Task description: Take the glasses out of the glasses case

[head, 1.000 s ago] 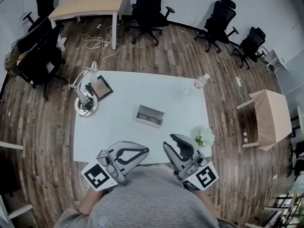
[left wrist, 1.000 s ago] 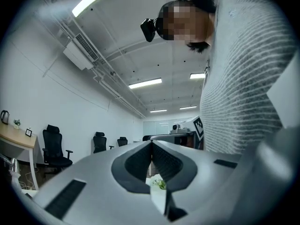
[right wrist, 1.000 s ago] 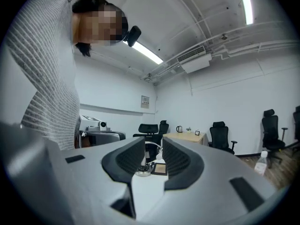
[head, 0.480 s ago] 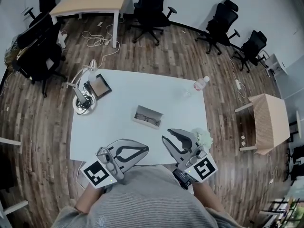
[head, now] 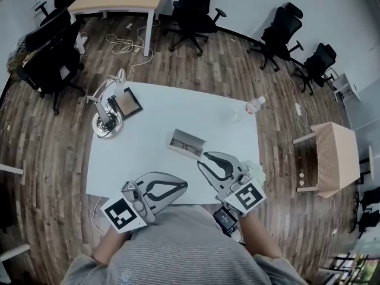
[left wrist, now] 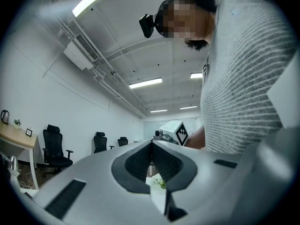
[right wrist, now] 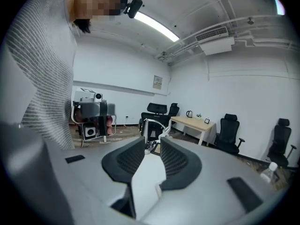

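Note:
An open grey glasses case [head: 187, 143] lies near the middle of the white table [head: 154, 129], with dark glasses [head: 189, 148] showing inside it. My right gripper [head: 200, 159] hovers just in front and to the right of the case. Its jaws stand a little apart, with nothing between them; through that gap in the right gripper view [right wrist: 152, 142] I see the tabletop. My left gripper [head: 185, 184] stays at the table's near edge, pointing right, shut and empty. The left gripper view shows its tips [left wrist: 151, 143] meeting.
At the table's far left stand a desk lamp [head: 105, 110] and a dark-framed brown pad [head: 127, 105]. A plastic bottle [head: 253, 105] sits at the far right corner, and white flowers [head: 256, 171] at the near right edge. Black office chairs [head: 191, 10] ring the room.
My right gripper has moved forward and to the left, closer to the glasses case. The left gripper has hardly moved. The case lies as before.

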`<action>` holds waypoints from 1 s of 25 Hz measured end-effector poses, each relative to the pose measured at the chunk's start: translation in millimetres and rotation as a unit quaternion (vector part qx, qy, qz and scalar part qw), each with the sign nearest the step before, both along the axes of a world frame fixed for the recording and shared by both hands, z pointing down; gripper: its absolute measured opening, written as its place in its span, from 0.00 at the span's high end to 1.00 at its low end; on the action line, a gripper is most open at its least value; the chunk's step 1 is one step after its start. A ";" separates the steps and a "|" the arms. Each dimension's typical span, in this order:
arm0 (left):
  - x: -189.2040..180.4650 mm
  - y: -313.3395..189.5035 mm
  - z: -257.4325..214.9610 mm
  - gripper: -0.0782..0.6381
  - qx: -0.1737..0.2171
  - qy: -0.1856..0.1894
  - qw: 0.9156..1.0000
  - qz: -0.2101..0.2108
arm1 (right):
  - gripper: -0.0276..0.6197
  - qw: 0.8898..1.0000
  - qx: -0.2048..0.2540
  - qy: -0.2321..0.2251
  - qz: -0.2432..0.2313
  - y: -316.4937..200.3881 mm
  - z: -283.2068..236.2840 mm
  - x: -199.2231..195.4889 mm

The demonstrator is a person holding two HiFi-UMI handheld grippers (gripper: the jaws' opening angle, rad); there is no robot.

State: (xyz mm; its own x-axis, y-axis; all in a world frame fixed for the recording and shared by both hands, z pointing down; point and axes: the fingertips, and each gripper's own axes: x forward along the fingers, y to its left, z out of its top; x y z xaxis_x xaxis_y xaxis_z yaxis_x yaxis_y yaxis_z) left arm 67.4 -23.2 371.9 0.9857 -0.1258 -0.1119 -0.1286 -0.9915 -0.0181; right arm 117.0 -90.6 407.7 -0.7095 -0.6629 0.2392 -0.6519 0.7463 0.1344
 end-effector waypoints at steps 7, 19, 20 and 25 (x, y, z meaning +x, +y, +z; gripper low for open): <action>-2.1 -0.1 5.9 0.88 0.004 -0.009 1.000 -0.001 | 0.79 0.999 -0.028 0.029 0.010 -11.1 28.0 1.5; 0.9 2.3 9.1 0.88 0.021 -0.012 1.000 0.001 | 0.79 0.995 -0.083 0.052 0.006 -26.4 97.5 -2.4; 0.1 1.5 9.3 0.88 0.021 -0.012 1.000 0.000 | 0.79 0.995 -0.086 0.057 0.009 -27.5 100.8 -1.6; -5.4 -1.8 10.2 0.88 0.021 -0.009 1.000 -0.004 | 0.79 0.992 -0.098 0.076 0.019 -33.6 118.6 4.4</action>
